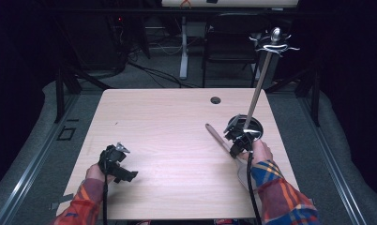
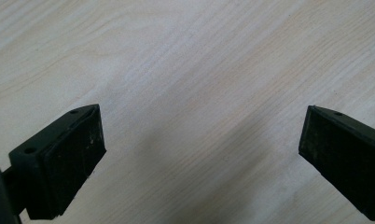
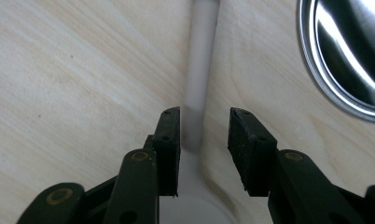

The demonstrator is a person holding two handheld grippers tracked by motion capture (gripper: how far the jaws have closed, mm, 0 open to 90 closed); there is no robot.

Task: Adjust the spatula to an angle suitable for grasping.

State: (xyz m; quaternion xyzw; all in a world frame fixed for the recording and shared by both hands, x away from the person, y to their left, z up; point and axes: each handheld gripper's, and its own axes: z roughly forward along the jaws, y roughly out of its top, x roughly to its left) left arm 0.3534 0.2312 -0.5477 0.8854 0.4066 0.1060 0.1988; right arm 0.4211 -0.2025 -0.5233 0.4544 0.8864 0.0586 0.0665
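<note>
A pale grey spatula-like utensil (image 1: pixel 219 138) lies slanted on the wooden table (image 1: pixel 177 140), its handle pointing away and its wider end near the person's right sleeve. My right gripper (image 1: pixel 234 144) is lowered over it. In the right gripper view the handle (image 3: pixel 202 70) runs between the jaws of the right gripper (image 3: pixel 204 126), which stand apart on either side of it, the left one close against it. My left gripper (image 1: pixel 125 164) hovers over the front left of the table. Its jaws are spread wide over bare wood in the left gripper view (image 2: pixel 202 144).
A metal stand with a round shiny base (image 1: pixel 245 125) (image 3: pixel 344 56) stands just right of the utensil. Its thin pole (image 1: pixel 260 82) leans up to hooks at the top. A small cable hole (image 1: pixel 215 100) sits near the table's far edge. A chair (image 1: pixel 229 42) stands behind.
</note>
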